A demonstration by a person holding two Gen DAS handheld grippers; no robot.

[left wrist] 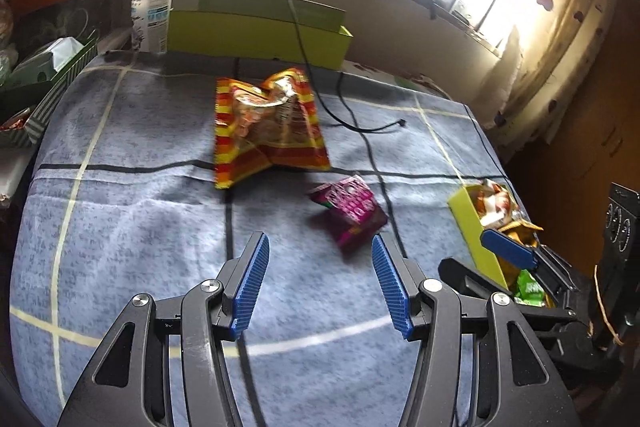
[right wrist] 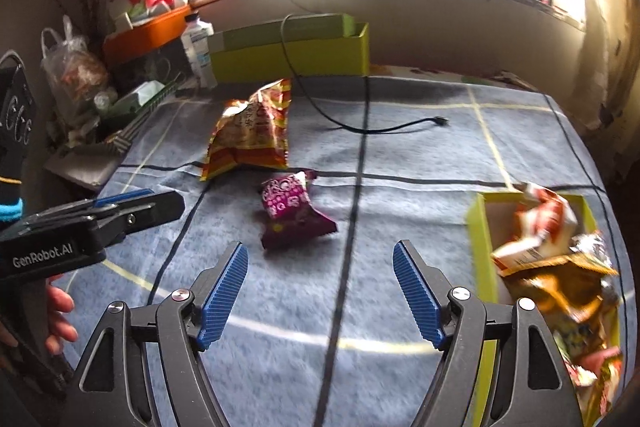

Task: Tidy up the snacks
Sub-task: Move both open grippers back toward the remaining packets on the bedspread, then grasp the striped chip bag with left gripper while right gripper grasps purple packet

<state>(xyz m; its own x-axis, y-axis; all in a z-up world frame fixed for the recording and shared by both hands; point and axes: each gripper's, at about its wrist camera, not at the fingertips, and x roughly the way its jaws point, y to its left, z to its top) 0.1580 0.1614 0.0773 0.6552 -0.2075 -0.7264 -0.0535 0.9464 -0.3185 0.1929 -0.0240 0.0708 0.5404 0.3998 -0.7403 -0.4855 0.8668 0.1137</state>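
A red and yellow striped snack bag (left wrist: 268,125) (right wrist: 250,133) lies on the blue cloth near the middle. A small purple snack packet (left wrist: 350,213) (right wrist: 290,211) lies nearer, just ahead of both grippers. A yellow-green box (left wrist: 478,239) (right wrist: 484,251) at the right holds several snack packets (right wrist: 556,255). My left gripper (left wrist: 318,281) is open and empty, low over the cloth, short of the purple packet. My right gripper (right wrist: 320,287) is open and empty, with the box to its right. The right gripper also shows at the box in the left wrist view (left wrist: 508,249).
A large yellow-green box (left wrist: 260,27) (right wrist: 292,47) stands at the back with a black cable (left wrist: 344,115) (right wrist: 360,123) trailing from it across the cloth. A white bottle (left wrist: 152,7), an orange tray (right wrist: 148,31) and clutter stand at the left. The table edge runs along the right.
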